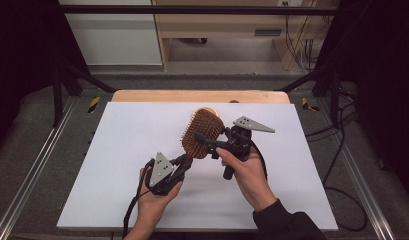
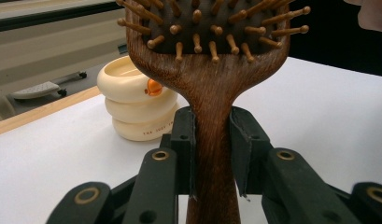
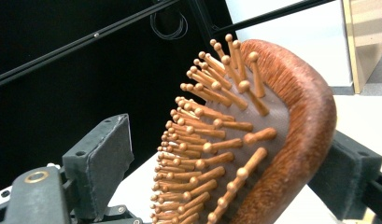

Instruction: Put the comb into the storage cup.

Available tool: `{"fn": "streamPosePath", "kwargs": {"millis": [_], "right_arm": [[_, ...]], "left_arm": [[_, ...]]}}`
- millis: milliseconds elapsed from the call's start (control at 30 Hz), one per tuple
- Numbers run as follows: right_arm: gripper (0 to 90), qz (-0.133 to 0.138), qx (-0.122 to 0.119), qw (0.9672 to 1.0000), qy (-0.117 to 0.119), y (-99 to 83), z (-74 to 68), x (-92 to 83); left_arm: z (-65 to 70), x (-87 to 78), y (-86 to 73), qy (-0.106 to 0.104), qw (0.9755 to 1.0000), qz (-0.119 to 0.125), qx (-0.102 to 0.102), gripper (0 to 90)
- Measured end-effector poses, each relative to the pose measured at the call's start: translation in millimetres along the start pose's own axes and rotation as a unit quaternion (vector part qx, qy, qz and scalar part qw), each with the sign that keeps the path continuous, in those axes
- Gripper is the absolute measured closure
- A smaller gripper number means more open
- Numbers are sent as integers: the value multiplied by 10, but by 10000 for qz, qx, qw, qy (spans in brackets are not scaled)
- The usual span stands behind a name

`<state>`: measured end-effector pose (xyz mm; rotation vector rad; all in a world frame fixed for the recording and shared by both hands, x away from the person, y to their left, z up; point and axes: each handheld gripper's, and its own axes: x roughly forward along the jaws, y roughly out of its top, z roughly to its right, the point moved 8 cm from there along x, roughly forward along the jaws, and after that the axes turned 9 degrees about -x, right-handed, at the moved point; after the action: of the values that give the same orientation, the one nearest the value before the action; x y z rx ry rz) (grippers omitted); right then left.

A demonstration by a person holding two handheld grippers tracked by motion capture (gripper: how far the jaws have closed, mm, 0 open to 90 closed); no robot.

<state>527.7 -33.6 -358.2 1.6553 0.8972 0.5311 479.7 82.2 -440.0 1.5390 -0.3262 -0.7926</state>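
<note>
While my left gripper (image 1: 184, 161) is clamped tight on the wooden handle of the hairbrush (image 1: 202, 134), the brush is held up off the white table (image 1: 117, 150), its bristled head tilted away from me. In the left gripper view both pads press the neck of the handle just below the head. My right gripper (image 1: 208, 142) straddles the head: one pad sits against the rounded wooden back, the other stands apart from the bristle tips, so those jaws are wide and grip nothing yet. Beyond the hairbrush, near the table's far edge, stands a cream ringed tub (image 2: 135, 100) with an orange spot. I judge the lift done and the hand-over only begun; closing on the head is still left.
</note>
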Motion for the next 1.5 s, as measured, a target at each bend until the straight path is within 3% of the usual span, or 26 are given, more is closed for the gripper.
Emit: {"fn": "streamPosePath", "kwargs": {"millis": [1033,1167,1500], "right_arm": [[365,-40,231,9994,250,30,58,12],[443,45,529,9981,300,48,56,13],[497,31,506,9981,346,38,58,30]], "left_arm": [[7,14,-14,-18,10000,25,-8,726],[-12,26,-19,-34,10000,40,-58,726],[-48,70,-41,-38,9999,-28,-116,727]]}}
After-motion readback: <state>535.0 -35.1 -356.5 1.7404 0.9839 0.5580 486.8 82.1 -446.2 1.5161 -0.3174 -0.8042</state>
